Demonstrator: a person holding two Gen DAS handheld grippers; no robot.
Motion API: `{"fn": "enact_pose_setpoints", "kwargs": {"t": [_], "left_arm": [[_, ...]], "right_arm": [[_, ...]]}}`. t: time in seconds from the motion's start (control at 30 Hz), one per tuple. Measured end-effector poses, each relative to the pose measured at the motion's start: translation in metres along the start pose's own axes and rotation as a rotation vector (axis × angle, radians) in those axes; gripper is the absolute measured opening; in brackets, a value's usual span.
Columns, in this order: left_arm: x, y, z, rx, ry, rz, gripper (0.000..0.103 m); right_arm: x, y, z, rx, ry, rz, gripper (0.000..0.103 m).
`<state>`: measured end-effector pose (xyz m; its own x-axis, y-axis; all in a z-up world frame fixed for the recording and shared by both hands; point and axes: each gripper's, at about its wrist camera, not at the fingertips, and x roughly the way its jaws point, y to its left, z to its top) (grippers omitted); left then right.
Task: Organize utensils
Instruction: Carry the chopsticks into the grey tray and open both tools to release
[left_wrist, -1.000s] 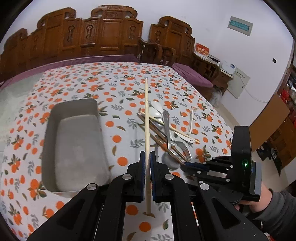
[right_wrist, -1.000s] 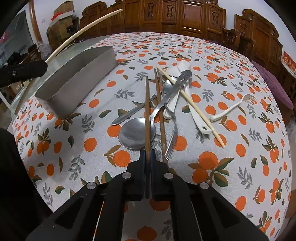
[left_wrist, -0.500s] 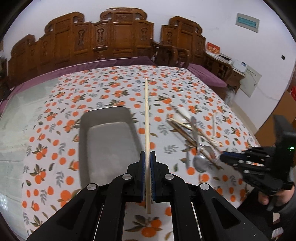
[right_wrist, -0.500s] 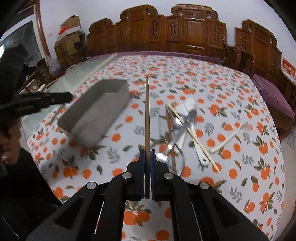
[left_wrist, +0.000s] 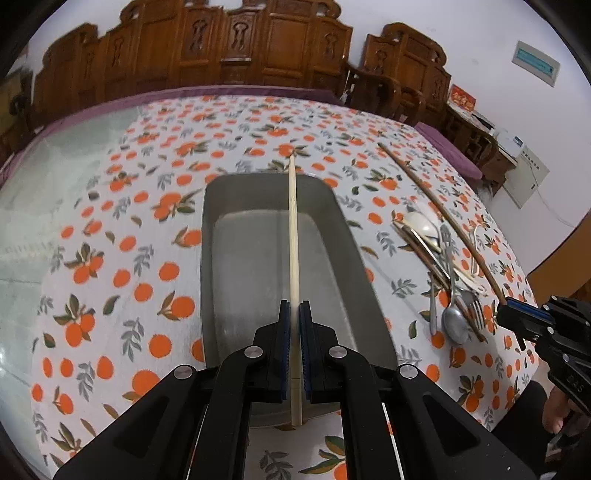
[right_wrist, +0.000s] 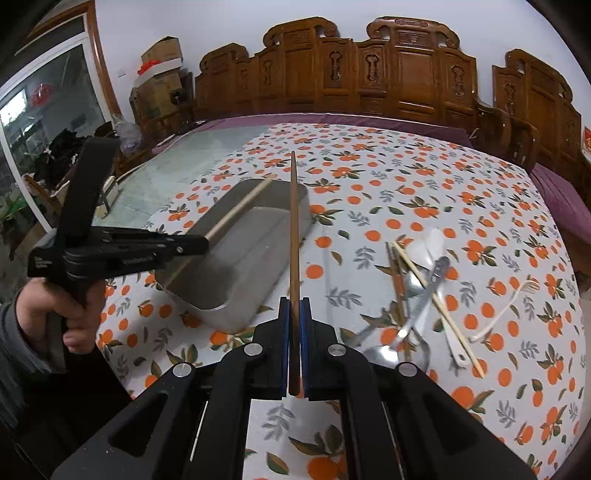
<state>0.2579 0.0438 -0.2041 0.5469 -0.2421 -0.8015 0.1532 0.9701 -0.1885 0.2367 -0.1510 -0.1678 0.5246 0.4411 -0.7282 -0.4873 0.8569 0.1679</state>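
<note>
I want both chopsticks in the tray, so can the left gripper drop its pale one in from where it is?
Probably yes: the left gripper holds the pale chopstick right over the open tray, nothing between.

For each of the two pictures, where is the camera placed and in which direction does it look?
Left wrist: sits on the left claw, looks down over the light chopstick into the metal tray; right claw at right.
Right wrist: sits on the right claw, looks along the dark chopstick; left claw and hand at left.
Shared: tray, utensil pile.
</note>
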Motion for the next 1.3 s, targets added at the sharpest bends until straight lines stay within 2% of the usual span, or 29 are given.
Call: {"fn": "enact_pose_setpoints", "kwargs": {"t": [0.17,0.47,0.53,0.77,0.83,1.07,1.3], "left_arm": [[0.005,0.004,0.0,-0.011,0.012,-0.001,0.004],[-0.013,0.015,0.007,-0.028,-0.043,0.014,0.008],[-0.018,0.019,0.008,-0.03,-0.058,0.025,0.015],[-0.038,0.036,0.01,-0.032,-0.11,0.078,0.018],[-0.043,0.04,0.01,-0.045,-0.124,0.08,0.021],[-0.055,0.047,0.012,-0.048,-0.164,0.104,0.022],[-0.059,0.05,0.012,-0.051,-0.172,0.102,0.023]], "right_arm": [[0.008,0.008,0.007,0.0,0.002,0.008,0.006],[0.028,0.027,0.016,0.016,0.018,0.028,0.006],[0.034,0.034,0.02,0.016,0.023,0.033,0.006],[0.056,0.049,0.031,0.02,0.05,0.04,0.006],[0.062,0.053,0.034,0.019,0.058,0.037,0.006],[0.088,0.06,0.035,0.023,0.105,0.023,0.006],[0.106,0.058,0.031,0.038,0.136,0.027,0.006]]}}
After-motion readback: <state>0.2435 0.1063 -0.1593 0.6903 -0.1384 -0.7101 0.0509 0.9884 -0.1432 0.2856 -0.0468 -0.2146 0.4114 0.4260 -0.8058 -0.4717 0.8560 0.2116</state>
